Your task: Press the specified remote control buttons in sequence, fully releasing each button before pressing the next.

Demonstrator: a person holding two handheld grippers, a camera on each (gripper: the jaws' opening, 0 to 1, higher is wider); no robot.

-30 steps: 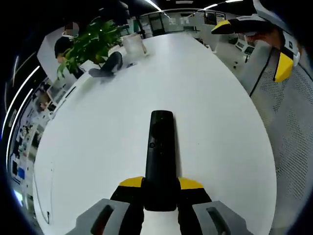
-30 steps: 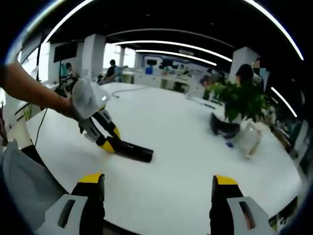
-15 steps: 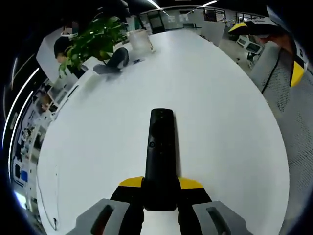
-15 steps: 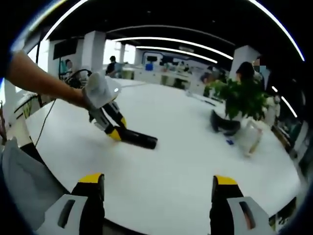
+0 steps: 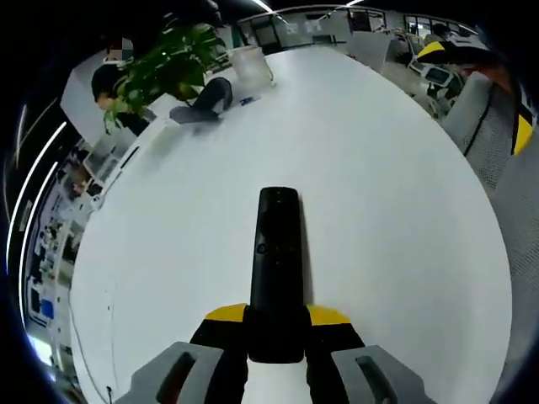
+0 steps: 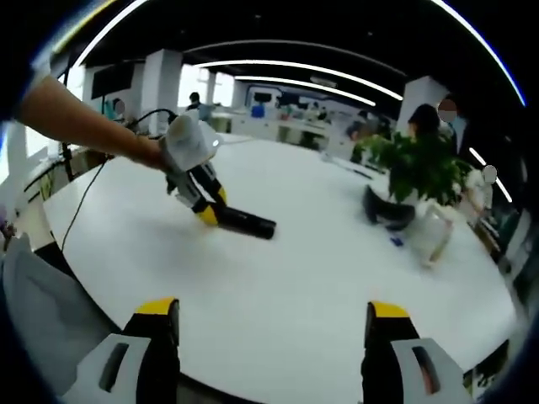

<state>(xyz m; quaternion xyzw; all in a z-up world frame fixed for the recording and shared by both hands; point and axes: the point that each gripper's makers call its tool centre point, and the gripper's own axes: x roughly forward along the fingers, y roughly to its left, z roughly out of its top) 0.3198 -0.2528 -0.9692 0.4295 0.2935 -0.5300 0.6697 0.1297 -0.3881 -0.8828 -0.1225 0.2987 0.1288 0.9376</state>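
Left gripper (image 5: 276,324): you have its yellow-tipped jaws clamped on the near end of the remote control (image 5: 276,252); in the right gripper view your left gripper (image 6: 210,210) appears at the left, angled down toward the table (image 6: 278,295) with your hand (image 6: 189,145) on its white body.
Remote control: a long black bar that juts forward from your left jaws over the white table (image 5: 379,210); a small round button shows partway along its top face. In the right gripper view the remote control (image 6: 246,223) sticks out to the right of your left gripper, low over the tabletop; you cannot tell whether it touches the surface.
Right gripper (image 6: 274,332): your jaws stand wide apart with nothing between them, above the near edge of the table, well apart from the remote.
Plant (image 6: 421,168): a leafy green plant at the far right of the table, with a dark object (image 6: 386,212) at its foot and a clear container (image 6: 438,236) just beside it; the plant (image 5: 164,71) sits at the upper left in the left gripper view.
Background: an office with desks and ceiling light strips; people sit or stand at a distance.
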